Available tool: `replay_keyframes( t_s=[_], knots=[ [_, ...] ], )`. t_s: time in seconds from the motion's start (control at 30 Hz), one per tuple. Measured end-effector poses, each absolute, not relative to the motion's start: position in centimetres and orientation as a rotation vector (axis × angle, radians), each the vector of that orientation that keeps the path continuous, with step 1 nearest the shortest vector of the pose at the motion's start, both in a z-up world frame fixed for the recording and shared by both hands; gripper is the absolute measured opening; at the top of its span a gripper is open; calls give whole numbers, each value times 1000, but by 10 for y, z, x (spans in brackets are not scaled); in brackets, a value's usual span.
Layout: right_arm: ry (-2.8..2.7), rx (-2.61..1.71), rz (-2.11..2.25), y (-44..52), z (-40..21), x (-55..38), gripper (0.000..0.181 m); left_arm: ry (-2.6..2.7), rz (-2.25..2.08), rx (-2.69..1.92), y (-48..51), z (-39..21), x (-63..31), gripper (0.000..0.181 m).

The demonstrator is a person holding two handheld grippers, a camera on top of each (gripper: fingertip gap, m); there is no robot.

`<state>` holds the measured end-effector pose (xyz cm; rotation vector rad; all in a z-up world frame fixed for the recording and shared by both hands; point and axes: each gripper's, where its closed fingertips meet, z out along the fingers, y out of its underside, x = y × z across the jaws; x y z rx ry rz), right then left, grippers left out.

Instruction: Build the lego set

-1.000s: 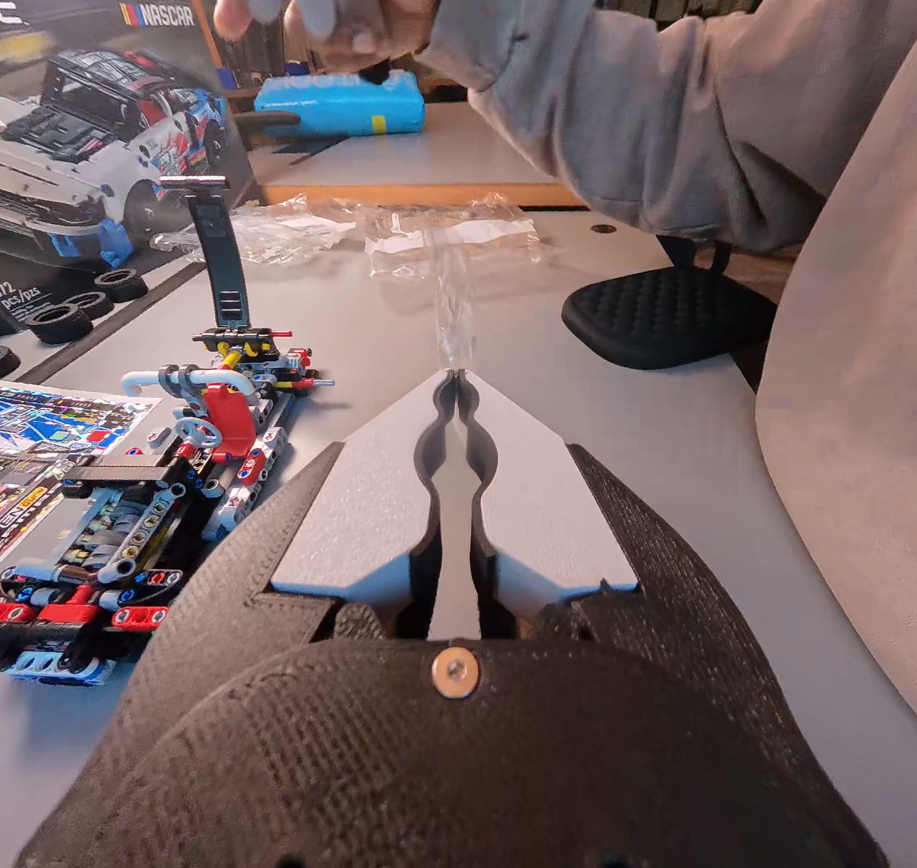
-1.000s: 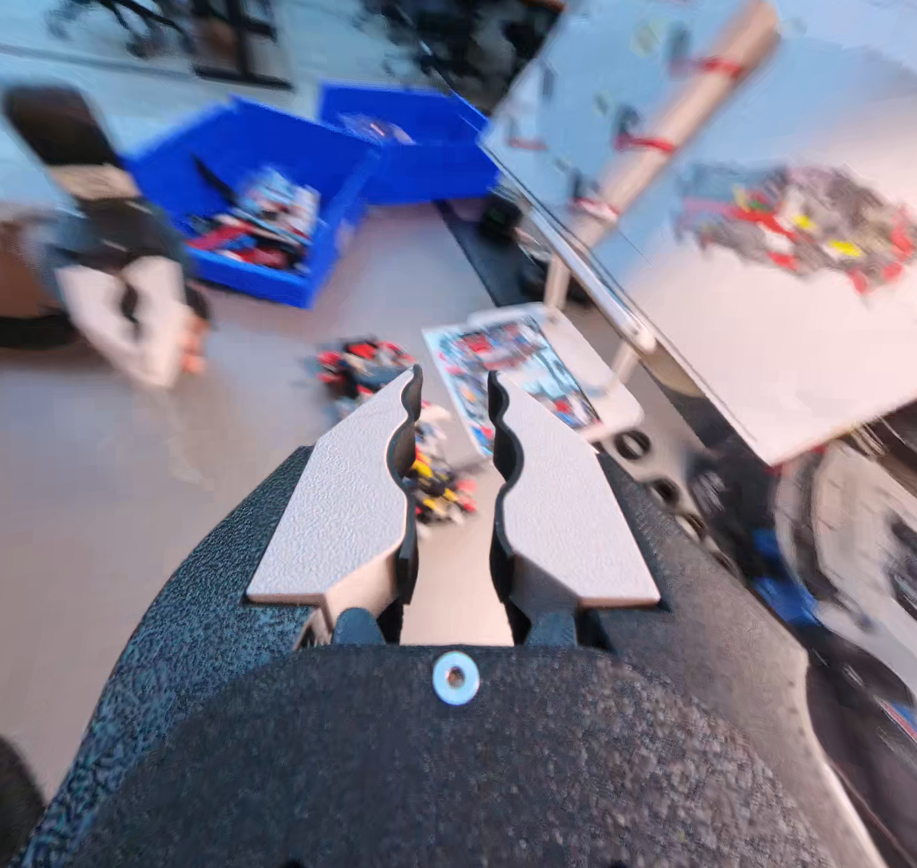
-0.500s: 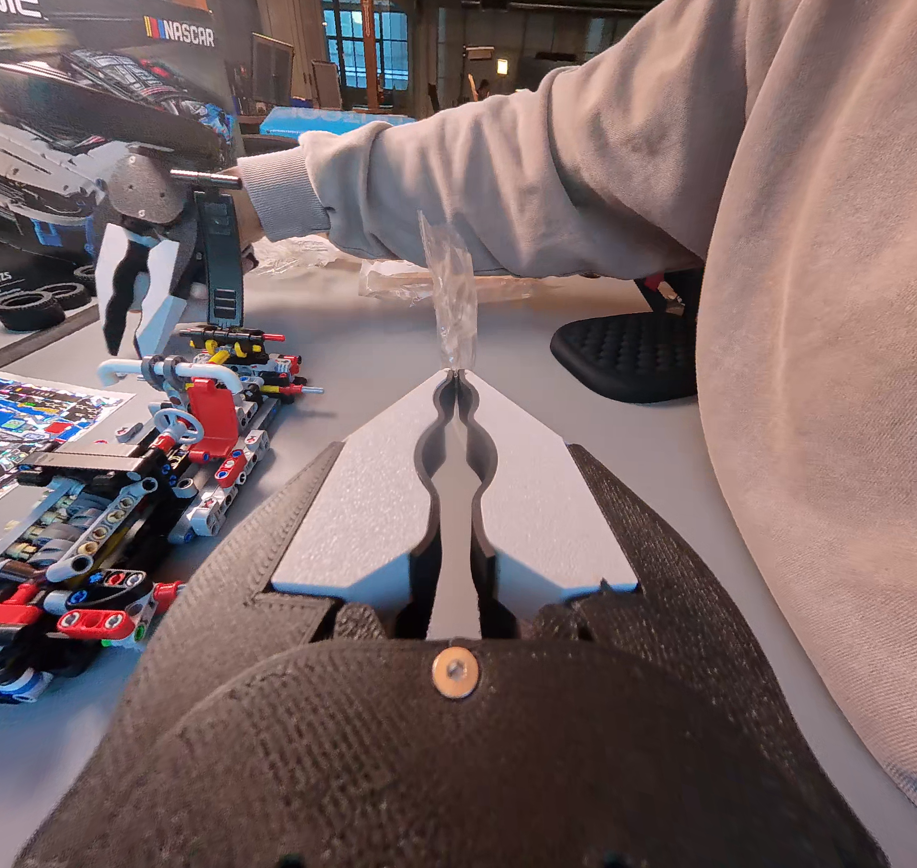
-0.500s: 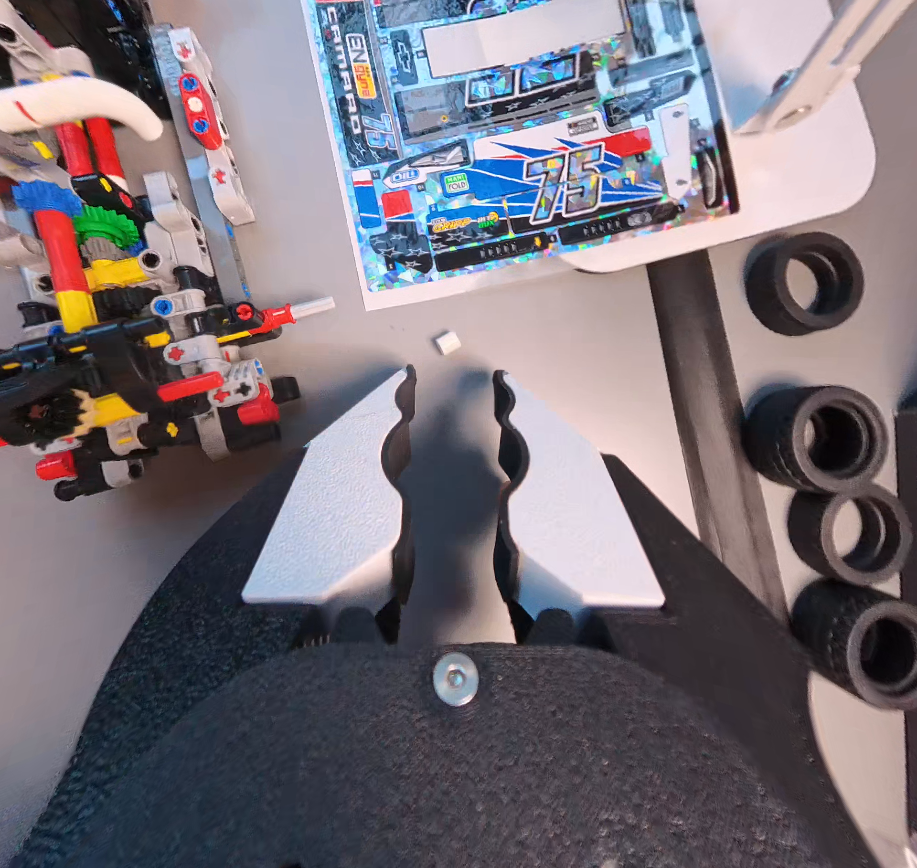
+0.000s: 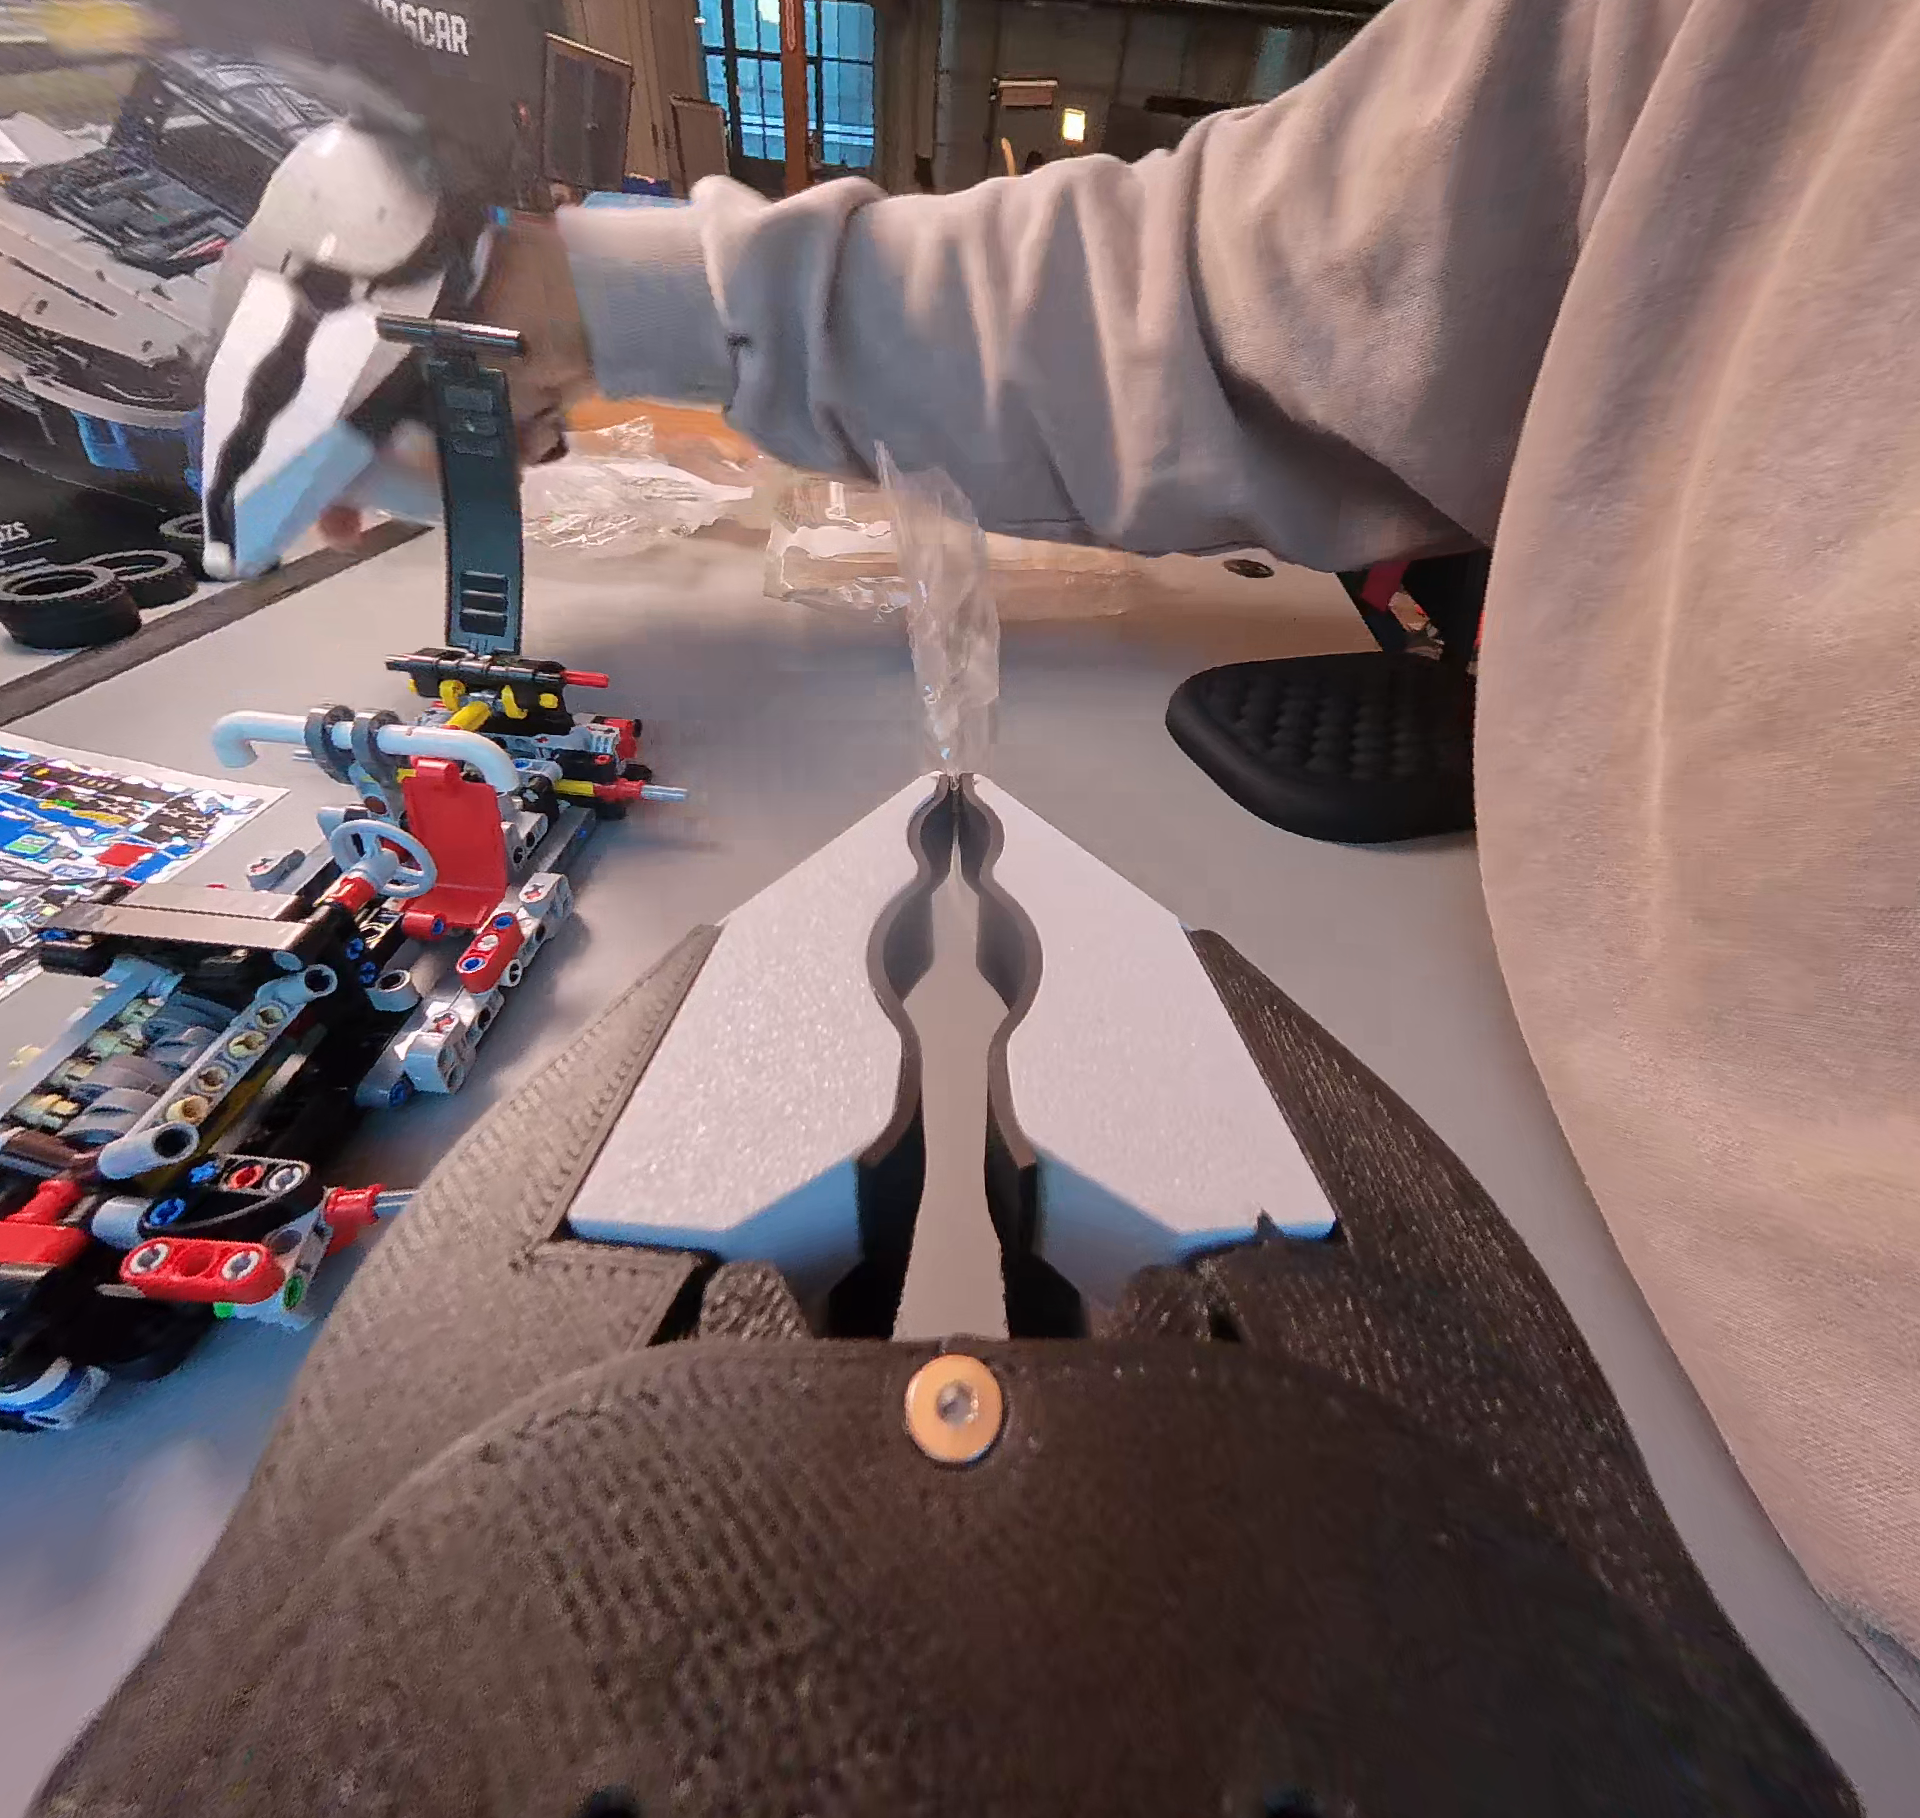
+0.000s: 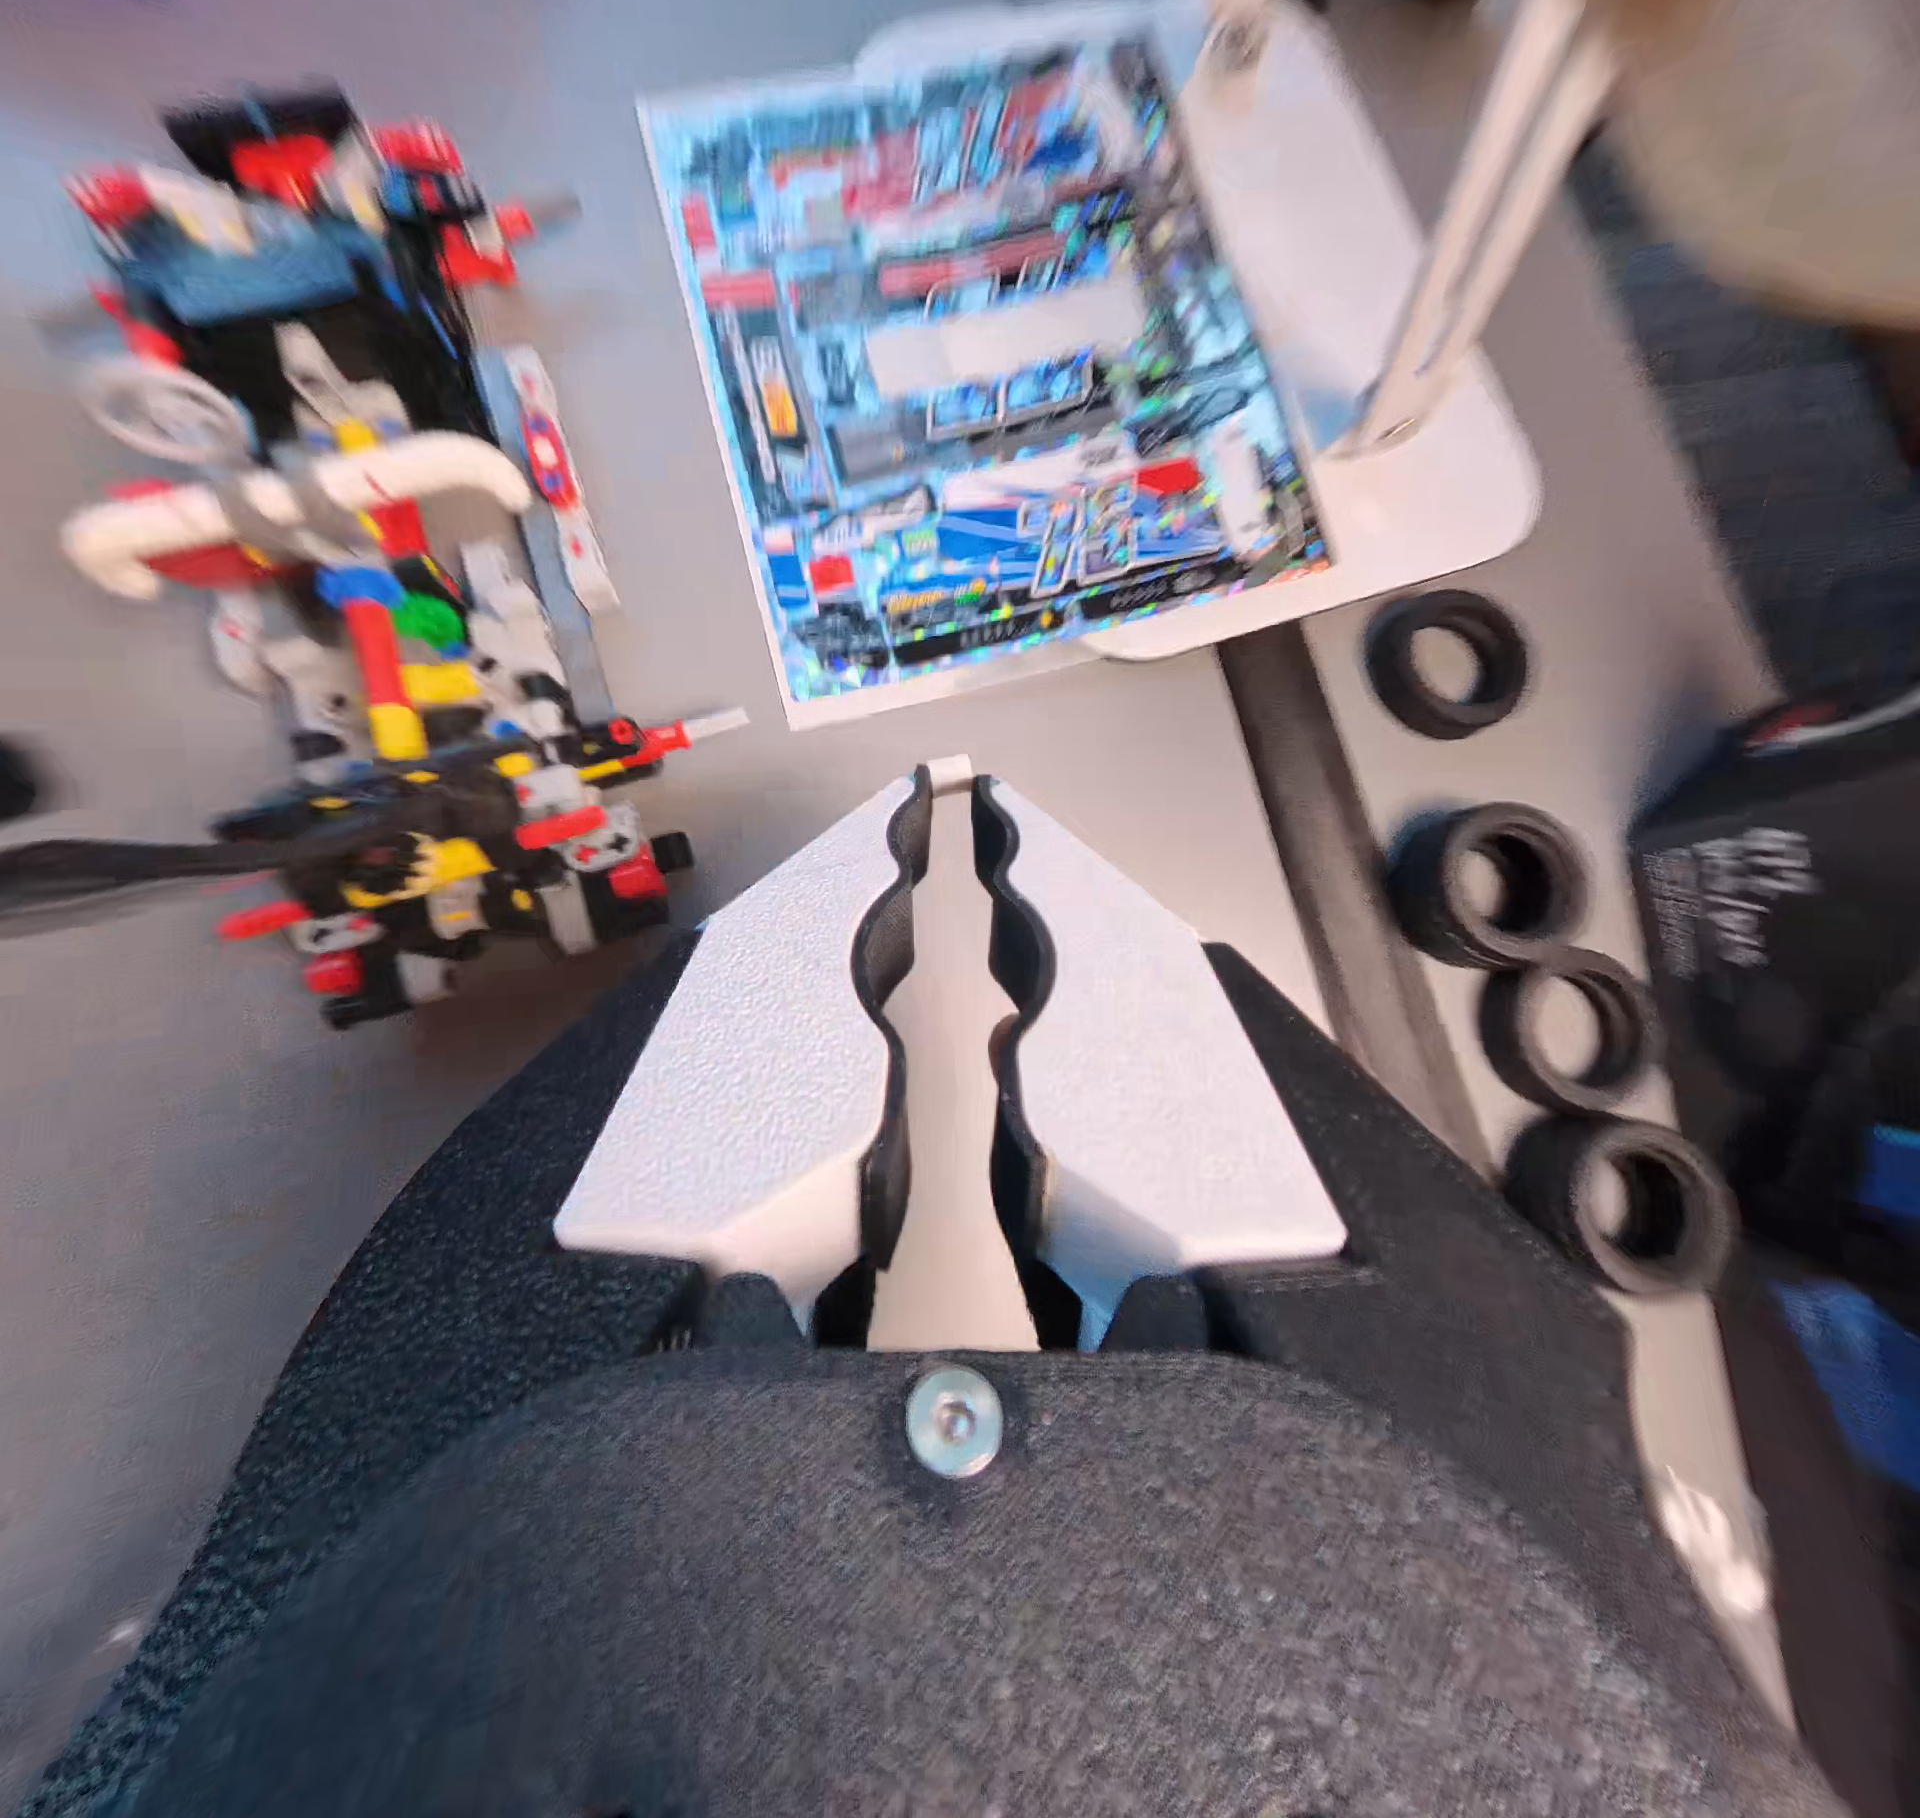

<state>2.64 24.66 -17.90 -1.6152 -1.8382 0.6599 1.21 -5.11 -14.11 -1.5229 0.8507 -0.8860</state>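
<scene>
Left gripper [image 5: 954, 781] is pinching a strip of clear plastic bag [image 5: 945, 615], tips pressed together on it, the strip sticking up; I can't tell if anything's inside. More empty-looking clear bags [image 5: 634, 490] are lying flat on the grey bench [image 5: 1091, 833] behind it.

Right gripper [image 6: 948, 781] is nipping a small white lego piece [image 6: 948, 769] at its tips, jaws nearly together, hovering over the bench just below the sticker sheet [image 6: 987, 366].

The half-built lego car chassis [image 5: 312, 947] is sitting on the bench left of the left gripper: black frame, red seat [image 5: 452, 849], white steering wheel, white curved tube across the top, red/yellow/blue pins showing. Four black tyres [image 6: 1538, 937] are lining up near the box [image 5: 125, 210]. Right-wrist view is motion-blurred.
</scene>
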Motion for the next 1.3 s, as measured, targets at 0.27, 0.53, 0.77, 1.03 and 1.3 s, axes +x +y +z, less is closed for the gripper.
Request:
replay_keyframes(
  t_s=[0.27,0.53,0.77,1.03,1.3],
  knots=[
    [-1889,-1244,971,54,-21,56,5,863,-824,-1496,-49,-139,17,0],
    [-2150,-1214,983,-59,-83,45,5,939,-741,-1431,-64,-131,29,0],
    [-2175,-1290,905,-57,-93,48,5,955,-725,-1390,-70,-123,32,0],
    [-2240,-1257,781,-56,-103,52,8,942,-728,-1405,-69,-123,32,0],
    [-2208,-1237,792,-54,-86,57,24,927,-754,-1390,-70,-120,31,0]
  ],
)
